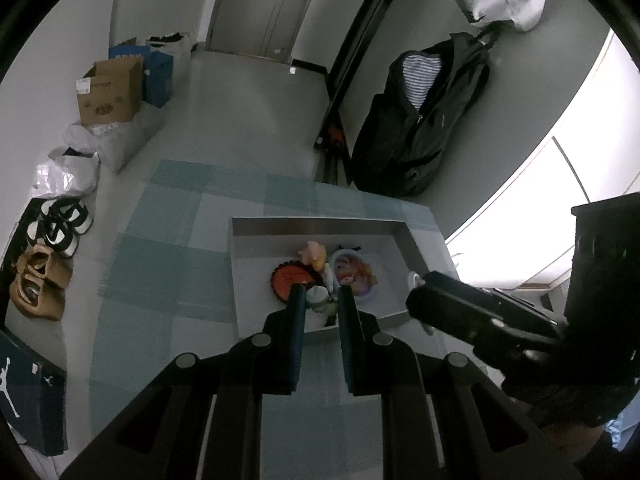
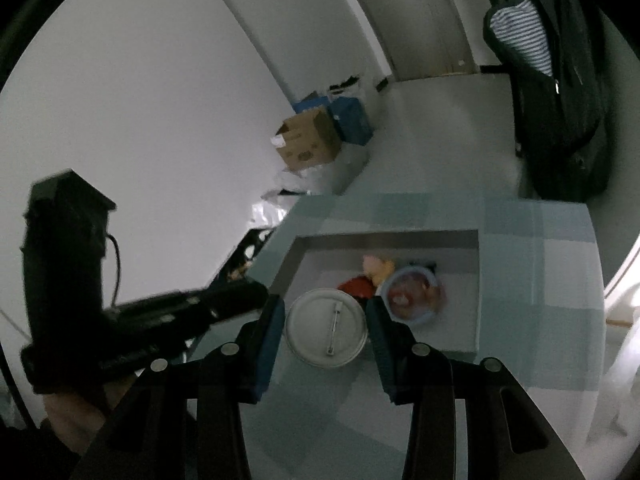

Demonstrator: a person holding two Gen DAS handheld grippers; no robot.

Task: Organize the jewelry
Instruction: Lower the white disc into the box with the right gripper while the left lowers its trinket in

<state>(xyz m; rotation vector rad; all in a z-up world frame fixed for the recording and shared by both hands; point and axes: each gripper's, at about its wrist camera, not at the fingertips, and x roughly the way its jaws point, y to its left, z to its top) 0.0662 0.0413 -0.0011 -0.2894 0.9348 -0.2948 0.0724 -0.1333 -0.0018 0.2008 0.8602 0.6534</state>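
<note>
I see a counter (image 1: 168, 248) covered in a blue-and-teal checked cloth, with a shallow grey tray (image 1: 320, 225) on it. My right hand-held gripper (image 2: 326, 330) holds a round pin badge (image 2: 326, 327) back side up, its fingers closed against the rim, above the tray's near edge. My left hand-held gripper (image 1: 322, 300) hangs over the near side of the tray, jaws partly apart with small pale trinkets between the tips; I cannot tell whether it grips them. An orange badge (image 1: 290, 278) and a pink-and-blue badge (image 1: 354, 274) lie in the tray. Beyond are a pale floor, a cardboard box (image 1: 110, 90), sandals (image 1: 60, 226), a door (image 1: 266, 4) and a black jacket (image 1: 420, 120) hanging on the wall.
</note>
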